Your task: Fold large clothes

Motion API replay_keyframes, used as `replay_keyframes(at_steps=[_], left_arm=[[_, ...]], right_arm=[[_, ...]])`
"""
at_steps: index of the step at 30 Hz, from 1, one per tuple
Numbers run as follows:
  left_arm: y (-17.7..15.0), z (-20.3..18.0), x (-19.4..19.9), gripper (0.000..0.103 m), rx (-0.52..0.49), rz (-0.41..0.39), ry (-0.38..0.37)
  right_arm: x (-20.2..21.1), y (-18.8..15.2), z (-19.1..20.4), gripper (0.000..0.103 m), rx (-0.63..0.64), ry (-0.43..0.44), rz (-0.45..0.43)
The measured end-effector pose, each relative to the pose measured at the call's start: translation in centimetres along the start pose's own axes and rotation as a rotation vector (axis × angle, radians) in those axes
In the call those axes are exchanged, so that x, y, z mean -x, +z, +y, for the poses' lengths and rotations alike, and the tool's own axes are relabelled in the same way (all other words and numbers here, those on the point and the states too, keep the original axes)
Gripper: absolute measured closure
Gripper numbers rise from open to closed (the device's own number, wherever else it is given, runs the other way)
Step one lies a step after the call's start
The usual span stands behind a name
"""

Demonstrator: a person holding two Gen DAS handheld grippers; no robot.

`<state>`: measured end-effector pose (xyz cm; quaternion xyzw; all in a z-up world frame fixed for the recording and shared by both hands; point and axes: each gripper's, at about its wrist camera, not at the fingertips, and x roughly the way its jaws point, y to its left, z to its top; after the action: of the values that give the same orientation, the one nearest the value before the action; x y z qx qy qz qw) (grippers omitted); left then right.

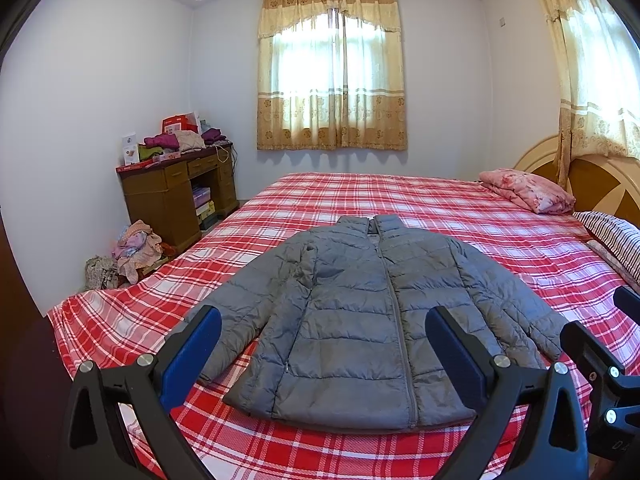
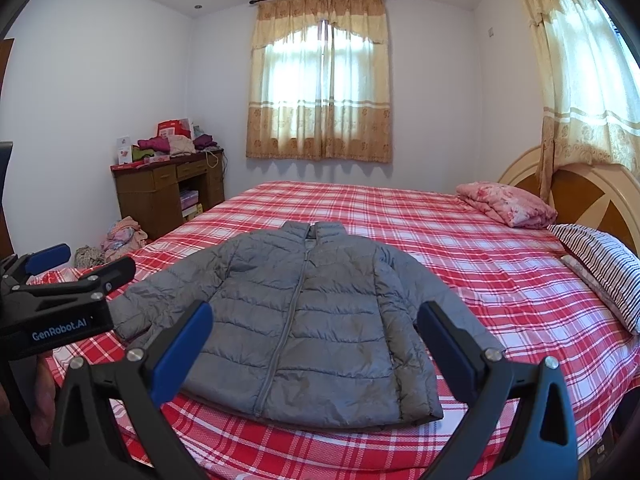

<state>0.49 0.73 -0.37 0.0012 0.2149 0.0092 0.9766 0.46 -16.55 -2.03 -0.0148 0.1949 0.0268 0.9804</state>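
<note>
Jacket (image 1: 360, 320) first: your left hand-held gripper (image 1: 324, 344) and right hand-held gripper (image 2: 316, 340) both hover above its hem with fingers spread wide, gripping nothing, so you seem to be lining up for a first fold. It lies flat, zipped, front up, sleeves out to the sides, on the red plaid bed (image 1: 440, 208), which suits folding the sleeves inward. Farther off, the counter (image 1: 168, 188) carries heaped clothes, with boxes stacked in its open recess.

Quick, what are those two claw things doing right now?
Left gripper: open, holding nothing, above the grey jacket.
Right gripper: open, holding nothing.
</note>
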Motion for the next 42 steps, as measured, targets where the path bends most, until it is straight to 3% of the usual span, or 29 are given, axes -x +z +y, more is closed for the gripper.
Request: replay_keyframes(at_steps=[42], left_arm=[[-0.29, 0.34, -0.54, 0.001, -0.004, 0.012, 0.011]], right_arm=[[-0.23, -0.23, 0.02, 0.000, -0.004, 0.011, 0.029]])
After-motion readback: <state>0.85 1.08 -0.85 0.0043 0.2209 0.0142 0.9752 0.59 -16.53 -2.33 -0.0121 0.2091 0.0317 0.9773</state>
